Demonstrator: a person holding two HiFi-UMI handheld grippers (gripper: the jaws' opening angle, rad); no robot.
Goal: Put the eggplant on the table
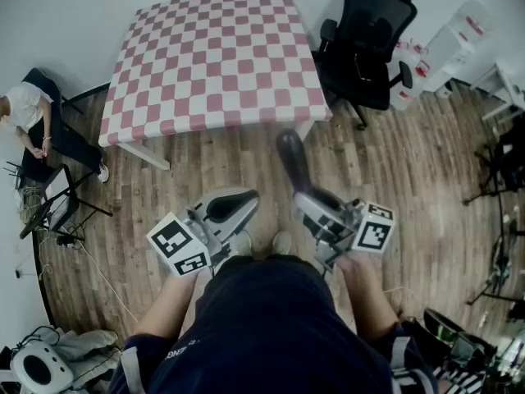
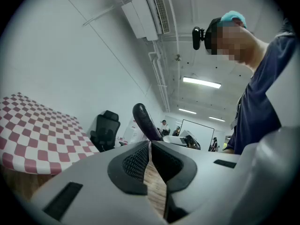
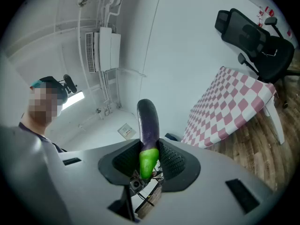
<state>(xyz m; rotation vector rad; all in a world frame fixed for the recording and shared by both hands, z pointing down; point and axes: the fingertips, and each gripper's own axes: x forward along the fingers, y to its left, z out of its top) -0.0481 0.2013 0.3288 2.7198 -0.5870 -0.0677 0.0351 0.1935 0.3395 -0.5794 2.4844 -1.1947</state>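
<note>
Dark purple, long and glossy, the eggplant (image 1: 294, 161) with a bright green stem end is held in the right gripper (image 1: 305, 195). In the right gripper view the two black ribbed pads (image 3: 173, 161) press on the green end from both sides, and the purple body (image 3: 147, 118) stands out beyond the jaws. The eggplant is not on the table. In the head view it is over the brown wooden plank floor (image 1: 410, 187), near the front edge of the table with the pink and white checked cloth (image 1: 221, 56), but apart from it. Its free tip points toward the table.

The left gripper (image 1: 234, 203) is beside the right one, also over the floor. In the left gripper view its jaws (image 2: 150, 146) are closed, tip against tip, and nothing is between them.

Each gripper carries a white cube with black square markers (image 1: 179, 245).

To the right of the table stands a black office chair with armrests (image 1: 369, 39). At the left edge a person in a white shirt (image 1: 29, 113) is sitting.
</note>
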